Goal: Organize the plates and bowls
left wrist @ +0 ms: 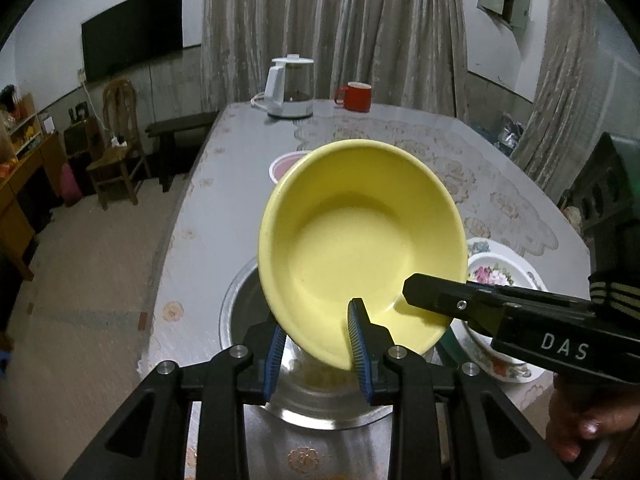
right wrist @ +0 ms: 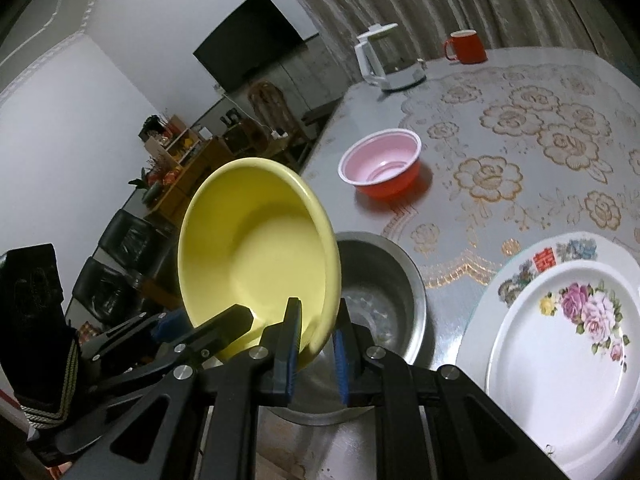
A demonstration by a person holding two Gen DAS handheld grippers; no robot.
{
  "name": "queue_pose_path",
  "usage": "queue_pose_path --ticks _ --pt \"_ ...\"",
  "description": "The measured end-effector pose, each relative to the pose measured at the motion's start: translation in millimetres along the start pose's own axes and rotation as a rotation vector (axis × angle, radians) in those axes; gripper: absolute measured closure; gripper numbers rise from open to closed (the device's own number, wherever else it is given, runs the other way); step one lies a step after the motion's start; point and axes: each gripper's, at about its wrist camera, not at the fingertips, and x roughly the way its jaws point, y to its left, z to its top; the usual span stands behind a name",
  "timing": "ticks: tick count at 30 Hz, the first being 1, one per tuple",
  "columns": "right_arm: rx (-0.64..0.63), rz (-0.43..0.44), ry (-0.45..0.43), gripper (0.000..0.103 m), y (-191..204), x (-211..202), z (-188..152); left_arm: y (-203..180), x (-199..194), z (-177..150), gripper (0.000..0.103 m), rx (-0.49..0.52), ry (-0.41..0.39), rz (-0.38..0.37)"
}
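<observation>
I have the yellow bowl (left wrist: 360, 240) pinched at its near rim by both tools: my left hand-held gripper (left wrist: 318, 354) is nearly closed with one blue pad inside the wall and one outside, and my right hand-held gripper (right wrist: 316, 354) is clamped the same way on the rim just beside it. The bowl is tilted steeply, its mouth turned toward me, held in the air above the steel bowl (right wrist: 380, 280) that sits on the tabletop (left wrist: 224, 184) near its left edge.

My guess is that it should nest inside the steel one. The risks I see:

- Two narrow grips close together on one side of a smooth rim give little hold; the bowl's weight hangs beyond the pads, so it could pivot or slip out.
- If I let go while it is this tilted, it would likely land on edge, clatter against the steel wall and roll, perhaps off the left side to the floor.
- If my two hands move unevenly, they will twist the rim and one pad may slide off.

The stacked flowered plates (right wrist: 560, 340) sit near right, and the pink-and-red bowl (right wrist: 380, 164) farther off, well apart from this move.
</observation>
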Motion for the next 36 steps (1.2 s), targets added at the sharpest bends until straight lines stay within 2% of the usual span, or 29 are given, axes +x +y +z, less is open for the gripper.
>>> queue_pose_path --ticks 24,36 --pt "0.035 -0.078 0.123 0.087 -18 35 -19 13 59 -25 0.073 -0.032 0.149 -0.014" --pt "0.000 -0.113 0.163 0.085 -12 46 -17 19 65 -25 0.072 -0.023 0.156 0.002"
